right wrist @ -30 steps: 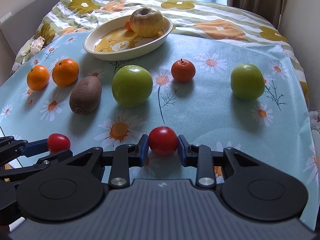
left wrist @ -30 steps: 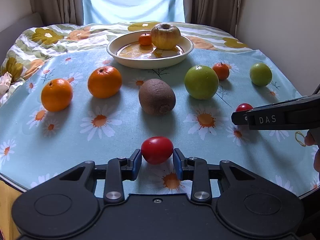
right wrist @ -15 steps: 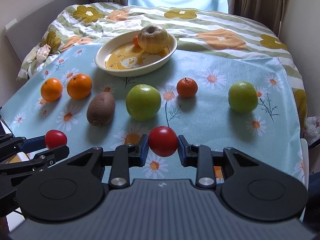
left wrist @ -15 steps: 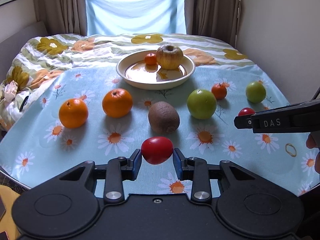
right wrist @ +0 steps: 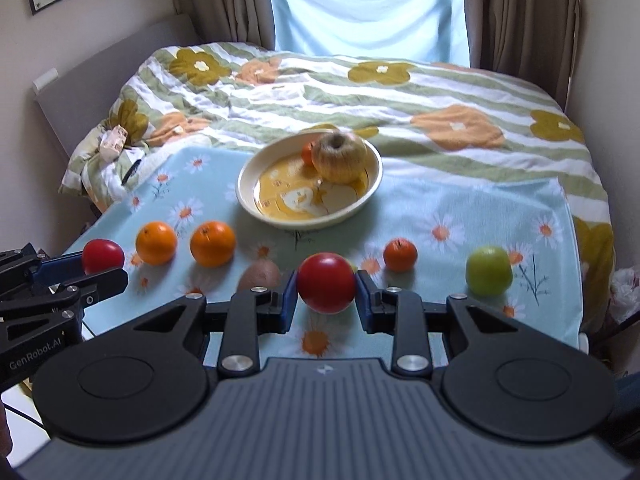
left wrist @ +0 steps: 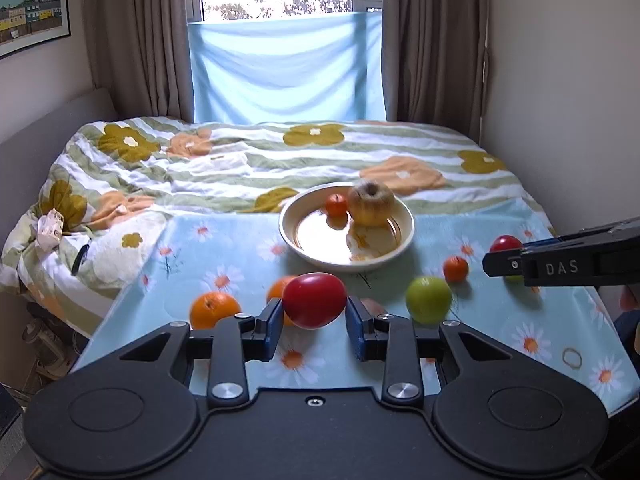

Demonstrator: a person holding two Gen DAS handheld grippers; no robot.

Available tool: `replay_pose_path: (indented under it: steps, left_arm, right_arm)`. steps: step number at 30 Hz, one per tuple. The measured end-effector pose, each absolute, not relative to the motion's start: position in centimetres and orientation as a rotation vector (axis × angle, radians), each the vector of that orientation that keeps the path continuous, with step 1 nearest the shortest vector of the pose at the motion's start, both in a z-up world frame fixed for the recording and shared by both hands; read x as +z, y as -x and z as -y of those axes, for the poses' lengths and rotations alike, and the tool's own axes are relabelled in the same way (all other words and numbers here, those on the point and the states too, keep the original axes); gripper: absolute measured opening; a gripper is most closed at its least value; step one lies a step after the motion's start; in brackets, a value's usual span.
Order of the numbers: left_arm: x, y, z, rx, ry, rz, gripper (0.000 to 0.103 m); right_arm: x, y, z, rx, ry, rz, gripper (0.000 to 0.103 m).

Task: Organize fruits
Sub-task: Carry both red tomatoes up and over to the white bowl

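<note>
The left gripper (left wrist: 314,322) is clamped on one red tomato (left wrist: 314,300) between its jaws, the right gripper (right wrist: 326,300) on another tomato (right wrist: 326,282), and either round fruit could slip out above the desk (right wrist: 440,208) before reaching the bowl (right wrist: 256,172) ahead.

1. Red tomato (left wrist: 314,300), glossy and oval, pinched between blue pads, clear of the cloth.
2. Second red tomato (right wrist: 326,282), rounder, likewise clamped and held aloft.
3. Cream bowl (right wrist: 256,194) holds a yellowish apple (right wrist: 340,156) with a small tangerine (left wrist: 336,205) touching it.
4. On the daisy cloth: two oranges (right wrist: 212,243), a brown kiwi (right wrist: 260,274), two green apples (right wrist: 489,270), another tangerine (right wrist: 400,255).
</note>
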State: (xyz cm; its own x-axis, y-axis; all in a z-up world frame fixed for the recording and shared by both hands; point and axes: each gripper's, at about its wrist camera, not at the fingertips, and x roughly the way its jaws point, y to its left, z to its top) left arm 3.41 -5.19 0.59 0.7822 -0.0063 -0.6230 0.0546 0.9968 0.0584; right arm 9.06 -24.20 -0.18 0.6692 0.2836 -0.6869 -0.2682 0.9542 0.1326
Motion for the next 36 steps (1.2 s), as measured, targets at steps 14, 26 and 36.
replay_pose_path:
  steps: [14,26,36]
  left_arm:
    - [3.1,-12.6,-0.2,-0.131,-0.109,-0.644,0.038]
    - [0.2,-21.2,-2.4,-0.279,-0.177,-0.710,0.038]
    - [-3.5,-28.1,-1.6,-0.426,-0.266,-0.771,0.038]
  right_arm:
    - [1.9,-15.1,19.4,0.233,-0.057,-0.787,0.046]
    - [0.3,-21.2,15.8,0.096,-0.112,-0.835,0.045]
    - [-2.7,-25.3,14.8,-0.035,-0.175,-0.897,0.046]
